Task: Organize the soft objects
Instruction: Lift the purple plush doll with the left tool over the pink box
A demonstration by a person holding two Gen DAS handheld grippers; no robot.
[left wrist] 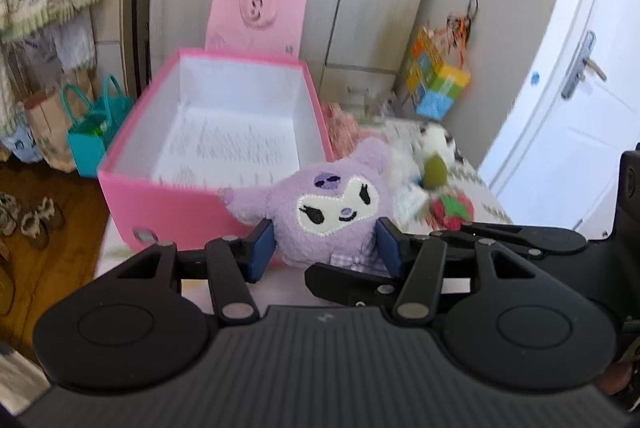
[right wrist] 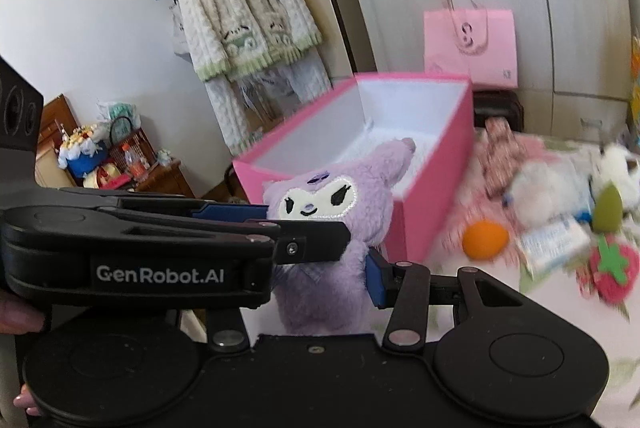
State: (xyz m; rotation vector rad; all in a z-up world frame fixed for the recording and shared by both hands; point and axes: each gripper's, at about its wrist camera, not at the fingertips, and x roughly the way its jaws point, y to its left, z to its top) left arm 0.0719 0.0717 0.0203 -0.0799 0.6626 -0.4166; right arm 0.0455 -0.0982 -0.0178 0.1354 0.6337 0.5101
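A purple plush toy point(left wrist: 336, 204) with a white embroidered face hangs in the air just in front of an open pink box point(left wrist: 172, 212), upright and facing both cameras. My left gripper point(left wrist: 326, 248) is shut on it, blue pads pressed into the sides of its head. The right gripper point(right wrist: 324, 280) is shut on the plush's point(right wrist: 320, 288) lower body; one blue pad shows, the other is hidden behind the left gripper point(right wrist: 304, 222) crossing in from the left. In the left wrist view the right gripper point(left wrist: 380, 256) reaches in from the right. The box point(right wrist: 432, 168) has a white, bare inside.
Right of the box, soft items lie on a patterned bed cover: a strawberry plush point(right wrist: 612, 264), an orange ball point(right wrist: 484, 234), a green piece point(right wrist: 608, 208), white plush toys point(right wrist: 536, 188). A pink paper bag point(right wrist: 470, 46) stands behind the box. A cardigan point(right wrist: 240, 20) hangs at left.
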